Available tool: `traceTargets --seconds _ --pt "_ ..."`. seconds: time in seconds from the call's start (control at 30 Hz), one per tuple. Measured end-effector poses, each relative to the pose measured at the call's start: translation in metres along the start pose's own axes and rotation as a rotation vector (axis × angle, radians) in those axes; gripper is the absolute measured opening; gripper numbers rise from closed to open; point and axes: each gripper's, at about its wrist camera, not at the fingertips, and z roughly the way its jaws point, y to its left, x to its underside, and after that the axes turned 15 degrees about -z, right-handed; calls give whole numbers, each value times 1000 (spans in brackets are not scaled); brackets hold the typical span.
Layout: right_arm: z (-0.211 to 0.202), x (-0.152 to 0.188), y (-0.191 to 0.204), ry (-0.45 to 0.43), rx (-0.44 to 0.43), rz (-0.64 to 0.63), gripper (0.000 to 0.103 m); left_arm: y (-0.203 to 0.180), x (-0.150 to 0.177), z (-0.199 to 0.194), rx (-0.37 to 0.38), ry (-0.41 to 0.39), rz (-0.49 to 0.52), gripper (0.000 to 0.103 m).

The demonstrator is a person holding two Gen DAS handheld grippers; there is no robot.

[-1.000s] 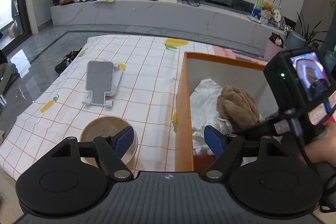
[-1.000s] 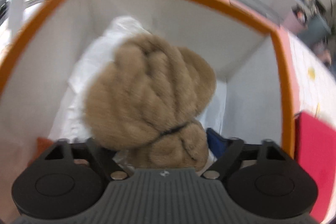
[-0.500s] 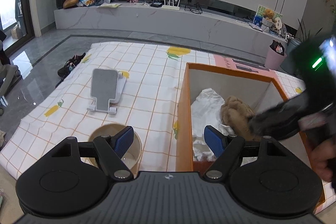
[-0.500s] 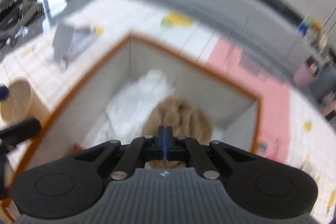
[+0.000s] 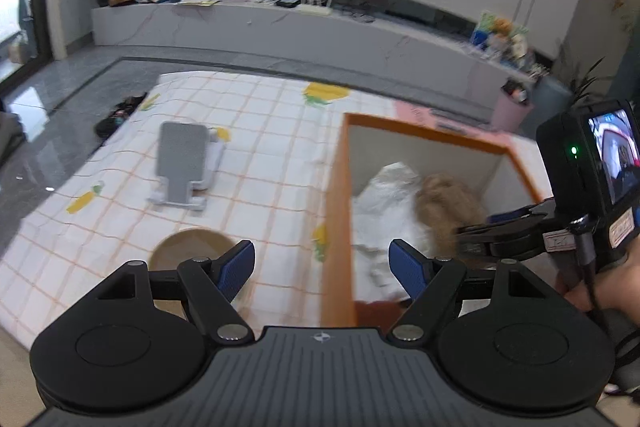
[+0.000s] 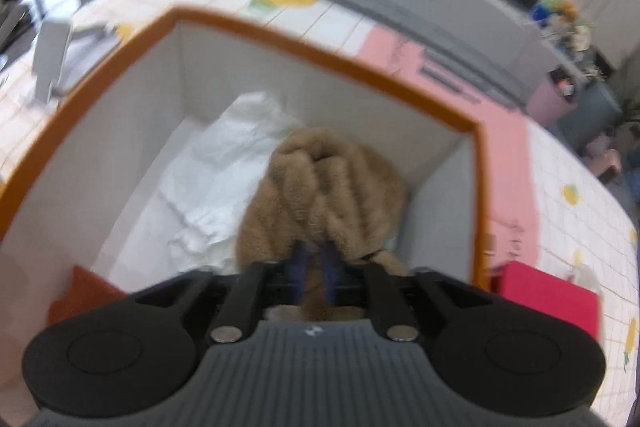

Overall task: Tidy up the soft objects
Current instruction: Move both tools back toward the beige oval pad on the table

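- The right gripper (image 6: 314, 269) has its jaws close together above the near end of the brown plush toy (image 6: 328, 191); they have just been opening, and whether the pads pinch any fur cannot be told.
- The plush lies inside the orange-rimmed box (image 6: 316, 45), on crumpled white paper (image 6: 224, 163), probably as cushioning.
- The left gripper (image 5: 322, 269) hangs wide open and empty over the box's near edge, likely waiting clear of the work.
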Motion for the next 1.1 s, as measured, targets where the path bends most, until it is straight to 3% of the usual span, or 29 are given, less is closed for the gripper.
traceTargets --seconds 0.03,0.2,0.33,0.47,0.63,0.83,1.1 --pt "-6 3 -2 -22 30 19 79 -1 0 -1 2 6 -3 90" --pt "-36 15 -15 -154 28 53 79 -12 1 -12 11 -10 -11 90" --pt "-54 25 -29 -198 -2 108 79 -17 0 -27 52 -26 -24 90" --pt "-73 35 -42 -220 -9 133 79 -31 6 -42 -36 -106 27 90" --pt "-106 61 -70 -272 -26 167 79 -45 14 -64 8 -169 29 90" --pt "-146 131 -107 -323 41 177 79 -80 45 -85 56 -221 103 90" --pt "-163 264 -161 -246 113 246 80 -132 111 -89 204 -171 188 90"
